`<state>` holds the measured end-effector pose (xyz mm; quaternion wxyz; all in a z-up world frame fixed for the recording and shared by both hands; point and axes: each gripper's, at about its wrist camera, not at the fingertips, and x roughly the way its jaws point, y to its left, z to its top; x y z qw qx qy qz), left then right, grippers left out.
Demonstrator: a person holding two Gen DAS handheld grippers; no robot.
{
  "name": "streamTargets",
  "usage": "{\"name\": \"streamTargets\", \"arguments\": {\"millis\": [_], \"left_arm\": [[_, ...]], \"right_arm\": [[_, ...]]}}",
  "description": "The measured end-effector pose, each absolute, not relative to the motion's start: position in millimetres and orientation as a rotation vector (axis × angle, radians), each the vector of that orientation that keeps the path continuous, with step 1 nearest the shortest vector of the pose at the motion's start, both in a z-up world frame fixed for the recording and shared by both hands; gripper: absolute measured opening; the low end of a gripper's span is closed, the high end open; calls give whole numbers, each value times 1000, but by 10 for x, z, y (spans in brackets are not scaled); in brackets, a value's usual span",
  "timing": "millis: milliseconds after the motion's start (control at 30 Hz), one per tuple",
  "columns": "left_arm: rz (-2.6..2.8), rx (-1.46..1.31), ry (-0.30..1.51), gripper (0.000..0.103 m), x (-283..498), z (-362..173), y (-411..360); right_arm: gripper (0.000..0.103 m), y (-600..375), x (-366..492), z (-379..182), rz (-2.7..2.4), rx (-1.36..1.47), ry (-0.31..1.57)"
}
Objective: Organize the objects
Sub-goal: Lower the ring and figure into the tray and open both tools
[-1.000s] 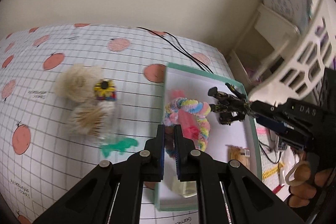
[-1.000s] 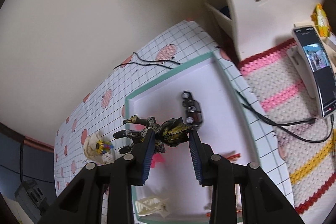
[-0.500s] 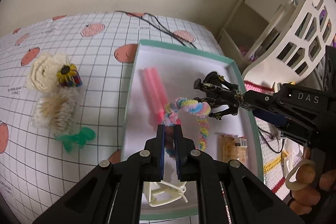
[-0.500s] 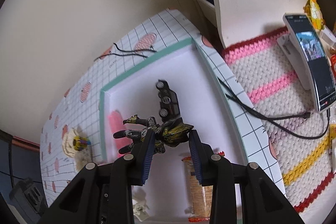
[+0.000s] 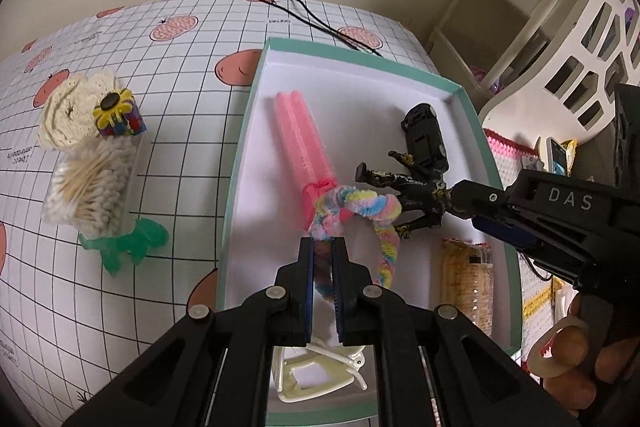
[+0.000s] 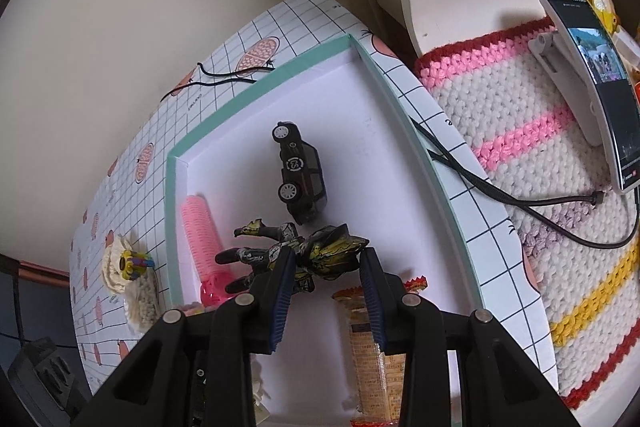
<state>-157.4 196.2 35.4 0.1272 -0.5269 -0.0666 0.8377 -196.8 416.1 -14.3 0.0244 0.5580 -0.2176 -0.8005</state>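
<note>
My left gripper (image 5: 322, 247) was clamped on the rainbow chenille loop (image 5: 362, 205), my right gripper (image 6: 326, 269) pinching the black-and-yellow figure (image 6: 316, 251), both over the teal-rimmed box (image 5: 352, 51). One pink roller (image 5: 305, 151) and one toy car (image 6: 299, 171) left bare floor near the far wall. Since earlier, the car came into my left view.

Bare tray (image 6: 384, 155) floor lies right of the toy car (image 6: 300, 175); the pink roller (image 5: 306, 151) and biscuit pack (image 5: 466, 283) crowd the rest.
</note>
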Motion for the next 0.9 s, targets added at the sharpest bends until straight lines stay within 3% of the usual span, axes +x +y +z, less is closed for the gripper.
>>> {"name": "streamTargets", "arguments": {"millis": [433, 533, 667, 900], "left_arm": [[2405, -1551, -251, 10, -1584, 373, 1923], [2406, -1530, -271, 18, -1574, 438, 1903], [2417, -1494, -319, 21, -1575, 557, 1824], [2513, -1453, -402, 51, -1618, 728, 1523]], "right_arm": [[42, 4064, -1967, 30, -2500, 1696, -604], [45, 4014, -1955, 140, -2518, 1663, -576], [62, 3908, -1938, 313, -2551, 1609, -494], [73, 3726, -1911, 452, -2586, 1554, -364]]}}
